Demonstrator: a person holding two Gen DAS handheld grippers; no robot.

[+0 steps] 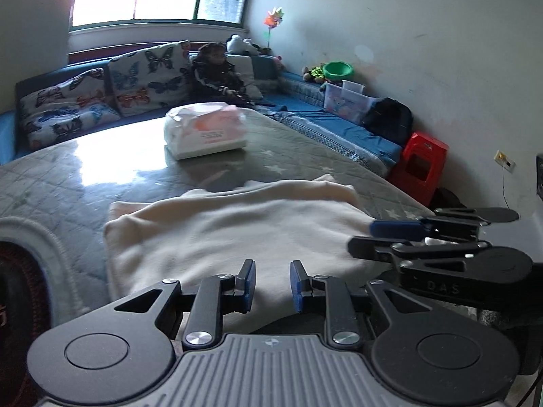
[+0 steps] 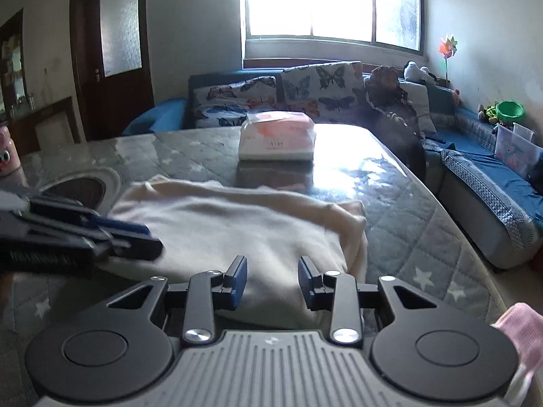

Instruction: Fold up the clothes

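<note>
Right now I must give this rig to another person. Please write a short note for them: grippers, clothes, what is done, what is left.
Left hand-held gripper: open, empty, over the near edge of the cream garment.
Right hand-held gripper: open, empty, over the same garment's near edge.
Garment lies on the grey quilted table cover, partly folded, right edge doubled.
Wrapped white-and-pink package sits behind it.
Left: finish the fold.

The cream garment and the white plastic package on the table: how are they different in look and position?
The cream garment lies flat, soft and folded near both grippers; the white plastic package stands boxy and taller at the far end of the table. The garment is plain and matt; the package is shiny with pink print. Both rest on the quilted table cover, apart from each other.
</note>
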